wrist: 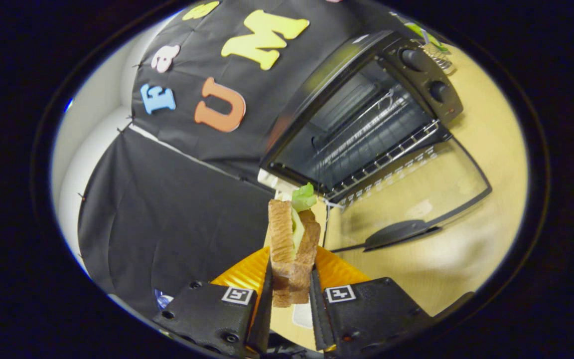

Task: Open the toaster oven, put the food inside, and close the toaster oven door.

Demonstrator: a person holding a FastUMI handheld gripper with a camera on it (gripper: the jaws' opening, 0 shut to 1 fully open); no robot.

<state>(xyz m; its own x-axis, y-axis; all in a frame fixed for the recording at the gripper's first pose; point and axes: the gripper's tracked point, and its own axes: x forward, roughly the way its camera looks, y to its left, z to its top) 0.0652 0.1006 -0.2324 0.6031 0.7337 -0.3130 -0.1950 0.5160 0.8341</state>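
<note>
On the pale wooden table sits the toaster oven, its glass door dropped flat and the wire rack bare inside. Nearer, an orange plate lies under the fingers. Smallest, the sandwich stands on edge, lifted just ahead of the oven mouth, with the gripper clenched on its lower crusts. It looks light, soft and easily crushed; the lettuce could slip out, so a gentle squeeze across the bread faces seems wisest.
</note>
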